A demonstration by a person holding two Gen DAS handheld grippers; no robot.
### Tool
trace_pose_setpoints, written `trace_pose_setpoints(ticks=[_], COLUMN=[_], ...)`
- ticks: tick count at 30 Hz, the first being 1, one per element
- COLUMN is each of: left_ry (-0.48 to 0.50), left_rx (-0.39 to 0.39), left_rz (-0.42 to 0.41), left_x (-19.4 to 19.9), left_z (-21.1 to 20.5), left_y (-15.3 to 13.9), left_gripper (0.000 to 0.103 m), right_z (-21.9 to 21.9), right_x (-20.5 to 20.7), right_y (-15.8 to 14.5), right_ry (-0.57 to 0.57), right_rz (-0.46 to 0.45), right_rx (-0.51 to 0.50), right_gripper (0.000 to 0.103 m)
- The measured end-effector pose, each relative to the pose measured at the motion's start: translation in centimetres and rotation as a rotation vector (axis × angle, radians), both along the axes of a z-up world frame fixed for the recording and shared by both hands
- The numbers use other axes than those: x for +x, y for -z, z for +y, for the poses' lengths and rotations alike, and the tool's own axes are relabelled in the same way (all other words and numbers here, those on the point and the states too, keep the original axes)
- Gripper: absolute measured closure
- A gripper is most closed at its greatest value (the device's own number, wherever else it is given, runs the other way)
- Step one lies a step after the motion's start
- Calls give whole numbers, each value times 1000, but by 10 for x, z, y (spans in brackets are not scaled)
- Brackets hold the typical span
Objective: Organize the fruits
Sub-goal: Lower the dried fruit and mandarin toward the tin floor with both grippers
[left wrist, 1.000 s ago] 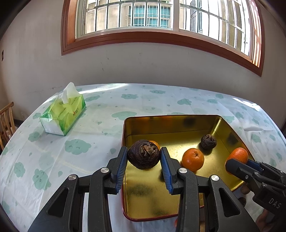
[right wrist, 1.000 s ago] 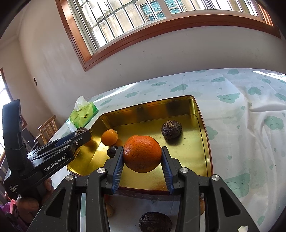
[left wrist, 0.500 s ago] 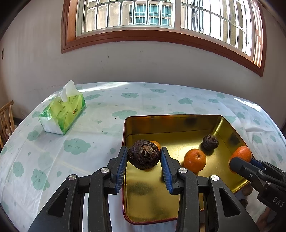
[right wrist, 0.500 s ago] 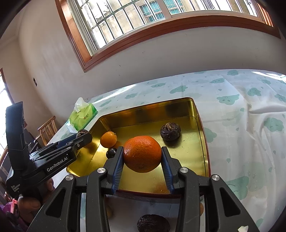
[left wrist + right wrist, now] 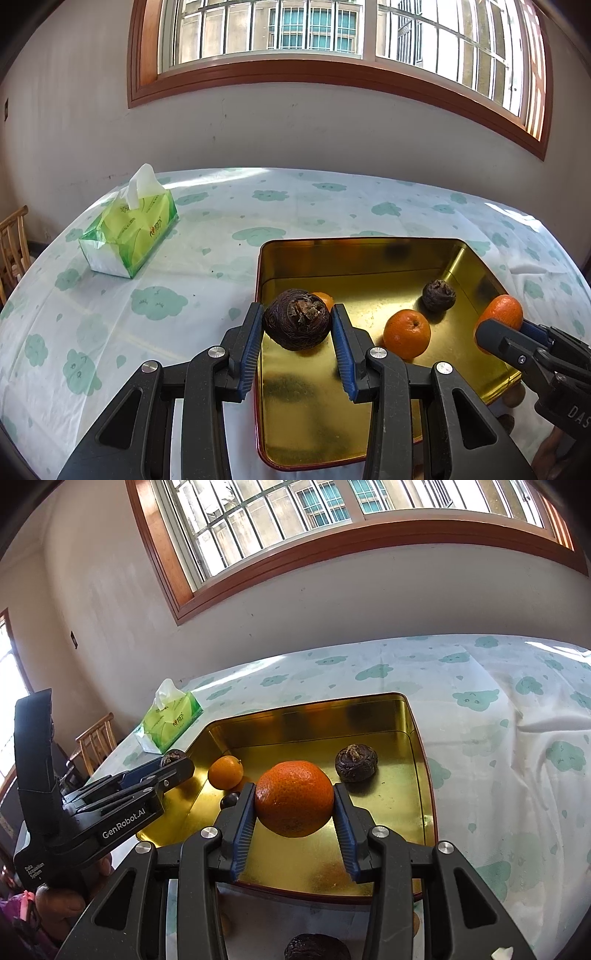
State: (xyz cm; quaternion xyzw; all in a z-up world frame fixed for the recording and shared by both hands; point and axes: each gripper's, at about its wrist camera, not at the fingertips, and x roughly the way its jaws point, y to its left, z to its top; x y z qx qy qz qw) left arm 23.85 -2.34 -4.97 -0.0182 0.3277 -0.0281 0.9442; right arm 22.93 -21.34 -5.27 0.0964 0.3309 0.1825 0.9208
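My left gripper is shut on a dark brown wrinkled fruit, held over the near left corner of the gold tin tray. My right gripper is shut on a large orange, held above the tray's near edge. In the tray lie a small orange, a second dark fruit and a small orange part hidden behind the held fruit. The right gripper with its orange shows at the right of the left wrist view. The left gripper shows at the left of the right wrist view.
A green tissue pack stands on the cloud-print tablecloth at the far left. Another dark fruit lies on the cloth in front of the tray. A wooden chair stands beyond the table's left edge. A wall with a window is behind.
Both grippers have lifted and drawn back slightly with their fruits still held. The tray and the fruits in it have not moved.
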Motion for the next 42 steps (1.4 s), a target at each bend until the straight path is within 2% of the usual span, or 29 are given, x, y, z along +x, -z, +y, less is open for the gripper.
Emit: trace_pose_setpoints(ticks=[42], left_ry=[4], left_rx=[1], left_rz=[8], left_x=[11], left_z=[-1], left_y=[8], left_gripper=[65], right_z=[9], right_x=[8], right_y=[9], right_ry=[-16], right_rz=[19], right_rx=[0], right_gripper=[66])
